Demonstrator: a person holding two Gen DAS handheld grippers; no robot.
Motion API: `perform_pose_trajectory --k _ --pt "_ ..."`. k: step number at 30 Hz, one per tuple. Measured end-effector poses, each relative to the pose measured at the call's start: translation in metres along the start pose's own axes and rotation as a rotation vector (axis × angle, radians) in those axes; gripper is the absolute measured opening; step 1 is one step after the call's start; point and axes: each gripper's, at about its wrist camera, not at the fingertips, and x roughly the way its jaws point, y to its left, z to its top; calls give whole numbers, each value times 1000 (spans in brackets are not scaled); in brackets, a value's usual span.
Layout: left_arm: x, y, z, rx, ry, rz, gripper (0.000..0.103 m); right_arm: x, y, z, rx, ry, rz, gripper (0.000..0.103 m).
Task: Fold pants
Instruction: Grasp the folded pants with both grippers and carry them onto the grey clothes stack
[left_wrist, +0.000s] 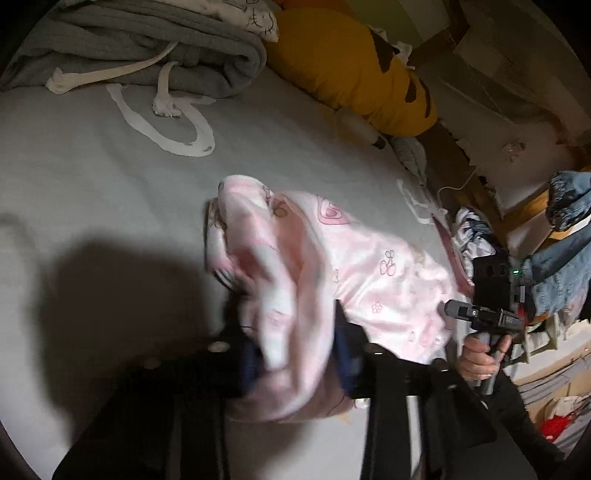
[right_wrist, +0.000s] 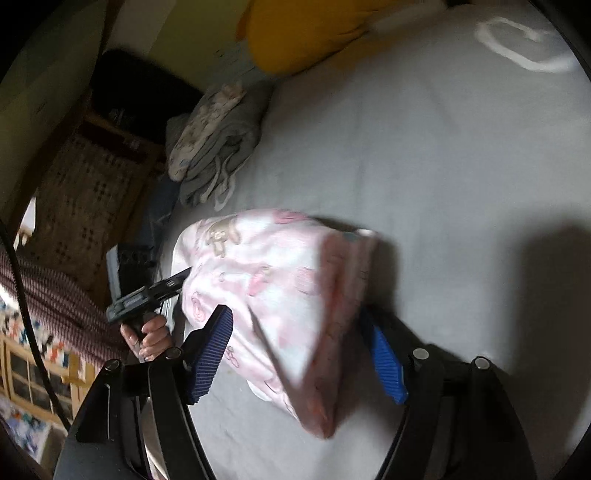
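Nearest the left wrist camera, a thick blurred fold of the pink pants (left_wrist: 295, 295) is bunched between the fingers of the left gripper (left_wrist: 295, 354). The fingers stand close against the cloth on both sides, but whether it is pinched cannot be told through the blur. In the right wrist view, the right gripper (right_wrist: 303, 354) is seen with its blue pads (right_wrist: 210, 354) set wide, the pants corner passing between them without being pressed, so nothing is held there.

The pants lie in a partly folded bundle on the grey bed sheet (left_wrist: 92, 184), near its edge and just beside both grippers. If the left fingers are only resting on the fold, it could be dragged or dropped, and the bundle could be spilled open. With the right side released, the layers may be skewed by any pull from the left.

Further from the pants, a grey folded garment (left_wrist: 147, 48) with white drawstrings is seen, well apart. Beyond it a yellow cushion (left_wrist: 351, 62) is propped; neither is likely to be caught.
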Motion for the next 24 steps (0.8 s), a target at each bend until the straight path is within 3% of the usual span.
perform_pose_trajectory --k 1,2,4,7,10,17,22,24 --pt "1 0 0 -2 -7 -4 14 8 2 1 -7 31 6 31" --pt "1 0 -1 -13 -15 -14 11 14 2 1 -1 42 -21 14" --pt "-4 -6 -1 4 -52 0 9 16 11 3 -21 14 -69 9" --pt "-19 -35 0 159 -115 114 9 8 44 9 -153 -62 -155 8" --pt "-45 -57 8 249 -201 182 9 4 86 35 -238 -145 -145 8" --pt "-136 -75 77 318 -453 303 9 14 180 129 -395 -319 -73 8" --pt "-165 -47 142 293 -564 389 9 50 226 212 -418 -365 -66 8" --pt "-166 -28 161 295 -593 418 9 69 244 235 -490 -393 -114 8"
